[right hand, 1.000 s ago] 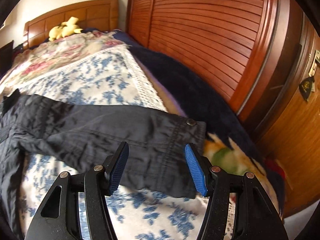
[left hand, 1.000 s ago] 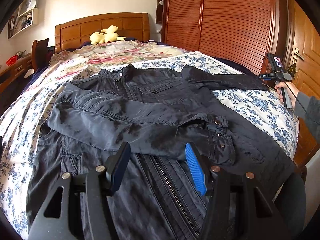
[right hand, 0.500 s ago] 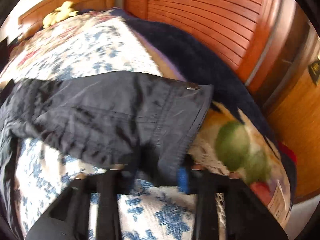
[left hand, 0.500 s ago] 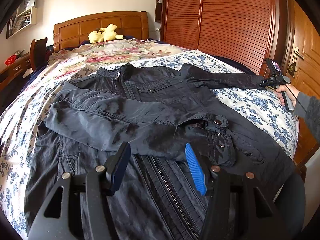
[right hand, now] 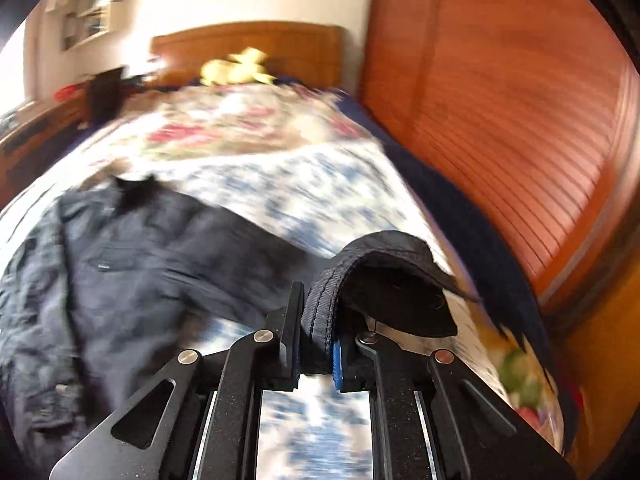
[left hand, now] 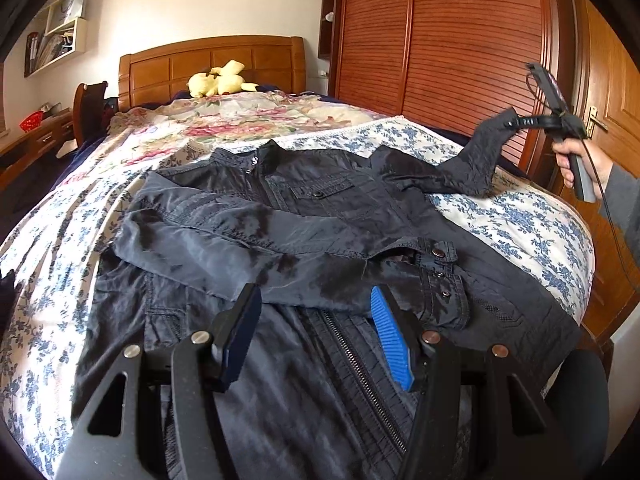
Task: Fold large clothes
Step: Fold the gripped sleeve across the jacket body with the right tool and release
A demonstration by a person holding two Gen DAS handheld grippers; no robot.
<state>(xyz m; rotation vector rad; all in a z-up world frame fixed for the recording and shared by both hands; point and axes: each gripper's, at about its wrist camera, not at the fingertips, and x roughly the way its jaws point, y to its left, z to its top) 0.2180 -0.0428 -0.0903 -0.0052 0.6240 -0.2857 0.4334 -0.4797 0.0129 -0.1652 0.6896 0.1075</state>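
A dark jacket (left hand: 304,216) lies spread on the bed, front up, one sleeve folded across its chest (left hand: 248,252). My left gripper (left hand: 316,340) is open and empty, hovering just above the jacket's zipper near the hem. My right gripper (right hand: 316,344) is shut on the cuff of the other sleeve (right hand: 380,272) and holds it raised off the bed. In the left wrist view the right gripper (left hand: 516,124) is at the far right with the lifted sleeve (left hand: 480,156) hanging from it. The right wrist view is motion-blurred.
The bed has a floral cover (left hand: 516,220) and a wooden headboard (left hand: 212,60) with a yellow plush toy (left hand: 218,82). A slatted wooden wardrobe (left hand: 460,40) and a door (left hand: 612,100) stand close on the right. A desk and chair (left hand: 86,108) stand at the left.
My right gripper has closed on the sleeve cuff and lifted it off the bed, swinging toward the jacket. My left gripper has stayed open over the hem.
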